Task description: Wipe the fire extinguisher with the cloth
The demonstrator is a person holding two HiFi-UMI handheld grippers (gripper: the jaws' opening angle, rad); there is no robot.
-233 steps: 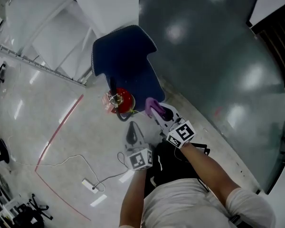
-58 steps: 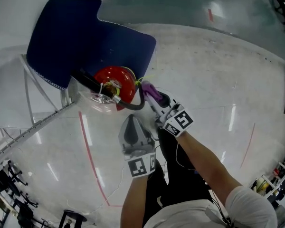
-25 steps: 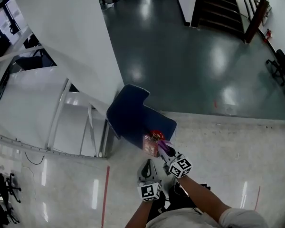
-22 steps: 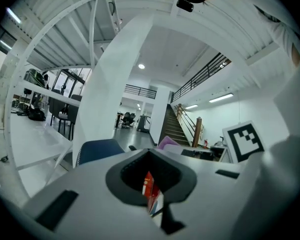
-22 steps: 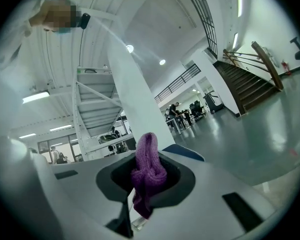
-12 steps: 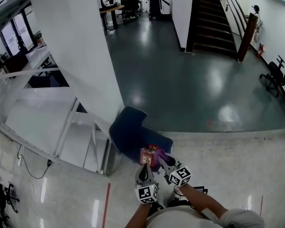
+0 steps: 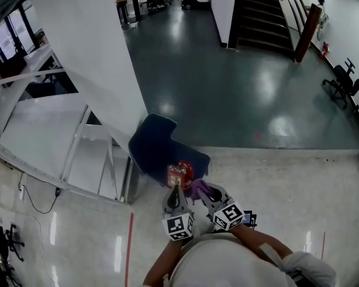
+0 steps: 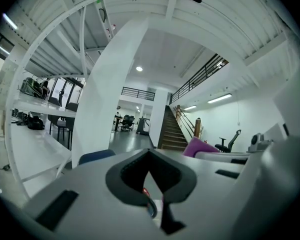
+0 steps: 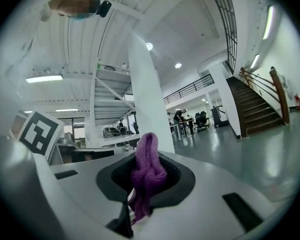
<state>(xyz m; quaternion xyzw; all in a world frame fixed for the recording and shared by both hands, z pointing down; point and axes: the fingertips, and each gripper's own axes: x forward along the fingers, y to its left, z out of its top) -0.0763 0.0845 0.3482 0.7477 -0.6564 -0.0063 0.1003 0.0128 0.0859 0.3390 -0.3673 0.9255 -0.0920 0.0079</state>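
The left tongs are seen in the left gripper view with their jaws drawn together and nothing gripped between them. Only a thin sliver of red is glimpsed through the slit below the dark recess. The right tongs are closed on a purple knitted cloth. The cloth is bunched into a knot-like lump that stands up out of the jaws, and a loose end is left hanging below them.

In the head view both tongs are held close together near the person's body, side by side, with their marker cubes turned upward. The left tongs are pointed at a red cylindrical fire extinguisher, which stands on the pale glossy floor just beyond their tips. The cloth is held just to the right of the extinguisher's near side; whether they touch cannot be told.

Directly behind the extinguisher, on its far left side, a dark blue upholstered chair is seen, set against a white steel frame and a broad white column. Farther off, a dark green polished floor is spread out toward a dark staircase at the far right.
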